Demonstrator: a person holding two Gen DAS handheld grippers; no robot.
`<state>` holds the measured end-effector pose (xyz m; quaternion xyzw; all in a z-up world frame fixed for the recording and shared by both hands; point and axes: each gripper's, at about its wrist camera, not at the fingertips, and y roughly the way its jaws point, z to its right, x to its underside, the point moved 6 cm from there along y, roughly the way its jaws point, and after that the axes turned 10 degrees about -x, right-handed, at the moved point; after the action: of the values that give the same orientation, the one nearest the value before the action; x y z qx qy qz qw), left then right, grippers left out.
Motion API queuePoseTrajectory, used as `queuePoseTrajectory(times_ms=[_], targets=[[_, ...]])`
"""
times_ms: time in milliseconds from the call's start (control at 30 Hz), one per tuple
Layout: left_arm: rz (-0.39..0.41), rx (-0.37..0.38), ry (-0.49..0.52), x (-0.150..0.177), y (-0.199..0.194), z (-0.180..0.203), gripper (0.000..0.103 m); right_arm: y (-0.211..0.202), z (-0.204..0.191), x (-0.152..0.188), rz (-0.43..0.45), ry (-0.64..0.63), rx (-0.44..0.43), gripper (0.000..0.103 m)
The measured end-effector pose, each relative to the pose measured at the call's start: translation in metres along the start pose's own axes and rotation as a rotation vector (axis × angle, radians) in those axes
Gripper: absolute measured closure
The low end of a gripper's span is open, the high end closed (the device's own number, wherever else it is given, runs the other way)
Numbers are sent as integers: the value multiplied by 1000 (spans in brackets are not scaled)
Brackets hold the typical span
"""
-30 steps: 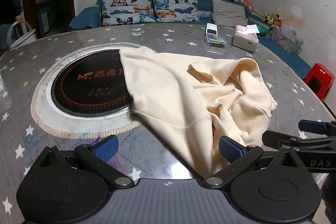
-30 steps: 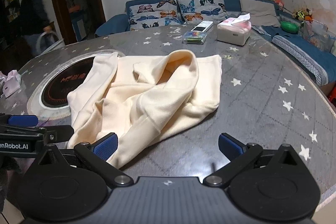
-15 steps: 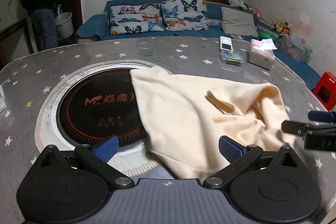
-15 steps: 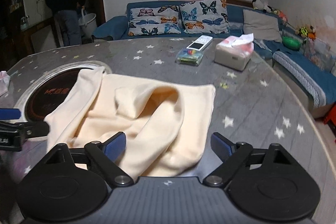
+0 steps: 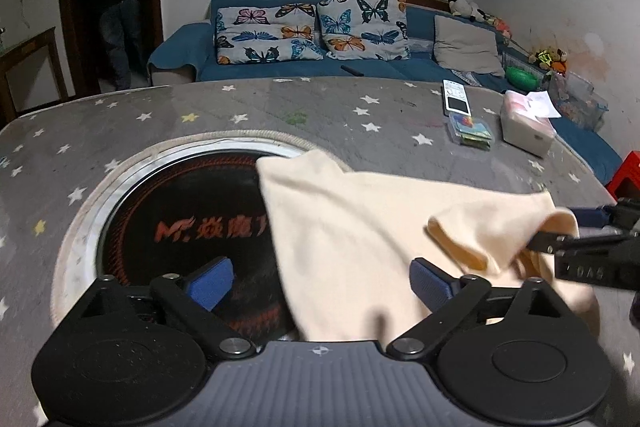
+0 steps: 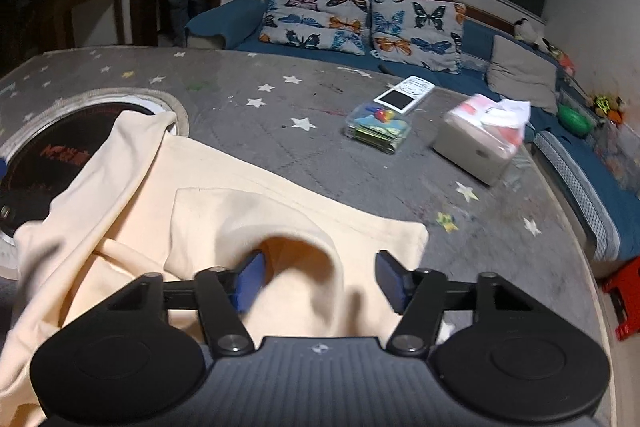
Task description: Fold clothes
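Observation:
A cream garment (image 5: 360, 227) lies crumpled on the grey star-patterned table (image 5: 280, 107), its left edge over the round black cooktop (image 5: 192, 227). My left gripper (image 5: 320, 281) is open above the garment's near left edge, holding nothing. My right gripper (image 6: 320, 277) is open, its jaws either side of a raised fold of the garment (image 6: 280, 227). In the left wrist view the right gripper (image 5: 580, 239) reaches into the garment's right end.
A remote (image 6: 404, 95), a clear box of colourful items (image 6: 378, 129) and a tissue box (image 6: 480, 143) sit at the table's far right. A blue sofa (image 5: 320, 67) with butterfly cushions runs behind. A red stool (image 6: 624, 295) stands at the right.
Both grippers have moved forward over the garment. The right gripper's jaws have narrowed and now straddle a raised fold. The left gripper has shifted left over the cooktop edge.

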<state>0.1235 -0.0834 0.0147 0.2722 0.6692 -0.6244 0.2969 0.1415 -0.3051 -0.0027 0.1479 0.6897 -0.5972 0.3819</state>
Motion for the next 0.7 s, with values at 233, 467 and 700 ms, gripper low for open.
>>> queuePoseTrajectory(times_ms=[233,467,700], targets=[[7,-9,10,-34,42,11,12,9,7,-7,3,-1,-7,61],[-10,-28,36,-58,87,22,18,5,2,-11,7,-67,-20,60],[-24,-16,56,-53,99,20,44,-9,-17,-18,50,-148,-77,54]])
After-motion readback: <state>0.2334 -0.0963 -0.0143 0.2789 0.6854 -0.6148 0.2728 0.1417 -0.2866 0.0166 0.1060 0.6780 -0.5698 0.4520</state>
